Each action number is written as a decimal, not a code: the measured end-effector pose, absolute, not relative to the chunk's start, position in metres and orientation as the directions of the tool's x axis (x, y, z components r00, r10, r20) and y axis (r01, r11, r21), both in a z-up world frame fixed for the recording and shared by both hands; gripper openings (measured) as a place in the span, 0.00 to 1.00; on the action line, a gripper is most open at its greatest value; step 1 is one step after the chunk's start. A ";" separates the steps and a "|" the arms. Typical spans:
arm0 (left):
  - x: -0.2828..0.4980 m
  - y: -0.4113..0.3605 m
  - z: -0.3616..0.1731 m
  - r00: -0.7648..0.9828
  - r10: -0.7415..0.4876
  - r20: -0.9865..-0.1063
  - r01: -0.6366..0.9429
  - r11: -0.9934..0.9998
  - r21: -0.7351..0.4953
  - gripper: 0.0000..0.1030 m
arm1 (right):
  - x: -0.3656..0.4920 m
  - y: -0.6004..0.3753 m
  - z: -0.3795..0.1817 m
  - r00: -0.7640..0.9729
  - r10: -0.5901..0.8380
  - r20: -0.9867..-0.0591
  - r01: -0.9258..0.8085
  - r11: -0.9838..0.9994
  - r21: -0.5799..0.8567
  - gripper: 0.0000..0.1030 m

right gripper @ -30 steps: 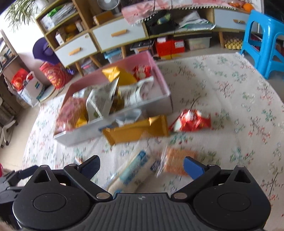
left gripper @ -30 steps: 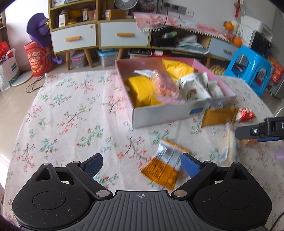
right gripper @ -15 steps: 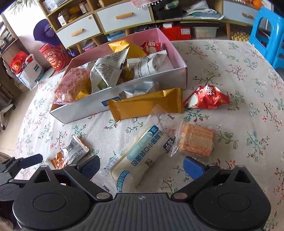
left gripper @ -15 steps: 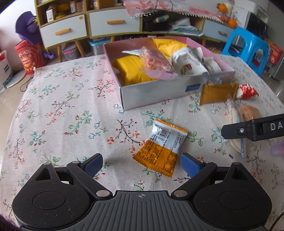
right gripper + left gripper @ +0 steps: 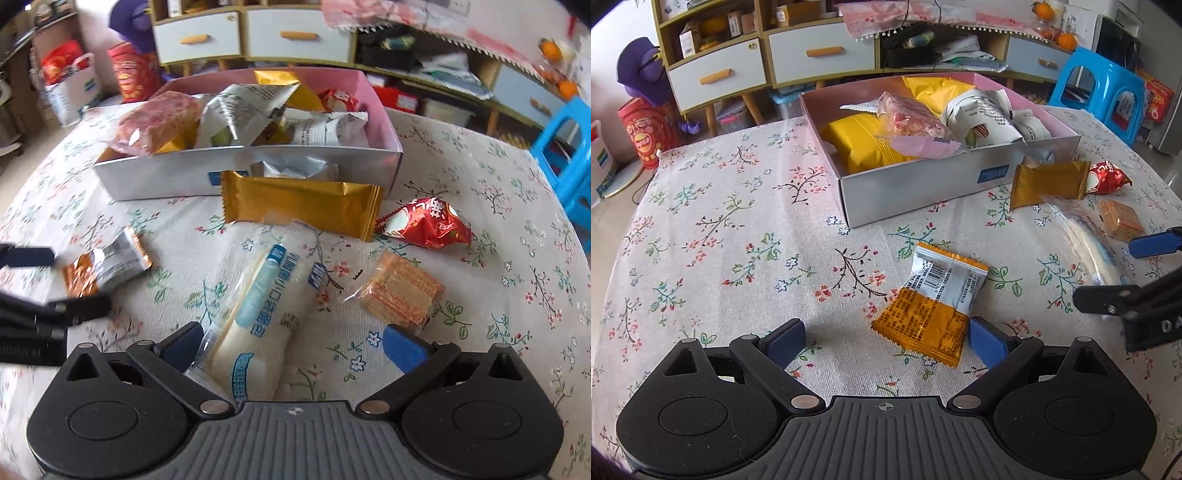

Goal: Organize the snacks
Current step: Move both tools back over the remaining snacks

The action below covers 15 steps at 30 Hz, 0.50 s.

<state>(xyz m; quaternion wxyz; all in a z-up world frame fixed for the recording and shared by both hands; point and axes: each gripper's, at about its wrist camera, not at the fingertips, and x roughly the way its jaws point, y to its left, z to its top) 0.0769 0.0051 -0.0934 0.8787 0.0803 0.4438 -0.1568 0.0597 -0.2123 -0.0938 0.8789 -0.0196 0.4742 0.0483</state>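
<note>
Orange-and-silver snack packet (image 5: 932, 308) now lies on the surface between the lowered left hand-held gripper's (image 5: 886, 339) spread fingers, while the right hand-held gripper (image 5: 291, 347), likewise agape, has closed in over the white bread pack (image 5: 258, 310), so both pickups look imminent.

A table covered by a pale floral-printed cloth (image 5: 713, 236) carries everything. Toward its far edge a shallow rectangular cardboard box, grey outside and pink inside (image 5: 923, 181), is set, filled with snack packets. Against the box's near wall a long gold foil packet (image 5: 301, 205) is laid, with a small silver packet (image 5: 291, 170) wedged between it and the wall. Just beside the gold packet's end, toward the right edge, a red foil snack bag (image 5: 424, 223) is seen. Nearer the front edge lie a clear-wrapped square of wafer biscuits (image 5: 400, 291), a long white bread roll in a clear, blue-printed wrapper (image 5: 258, 314), and an orange-and-silver sachet (image 5: 934, 302).
</note>
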 end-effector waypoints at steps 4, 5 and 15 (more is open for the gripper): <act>0.075 0.005 -0.094 0.567 -0.214 -0.796 0.357 0.934 0.003 0.93 | 0.048 -0.220 -0.093 0.569 0.091 -0.818 -0.142 0.990 0.011 0.90; 0.075 0.005 -0.094 0.568 -0.217 -0.794 0.359 0.933 0.002 0.92 | 0.046 -0.222 -0.093 0.575 0.093 -0.813 -0.150 0.989 0.007 0.90; 0.071 -0.009 -0.092 0.573 -0.249 -0.781 0.407 0.914 0.007 0.85 | 0.042 -0.226 -0.094 0.602 0.109 -0.791 -0.189 0.982 -0.009 0.89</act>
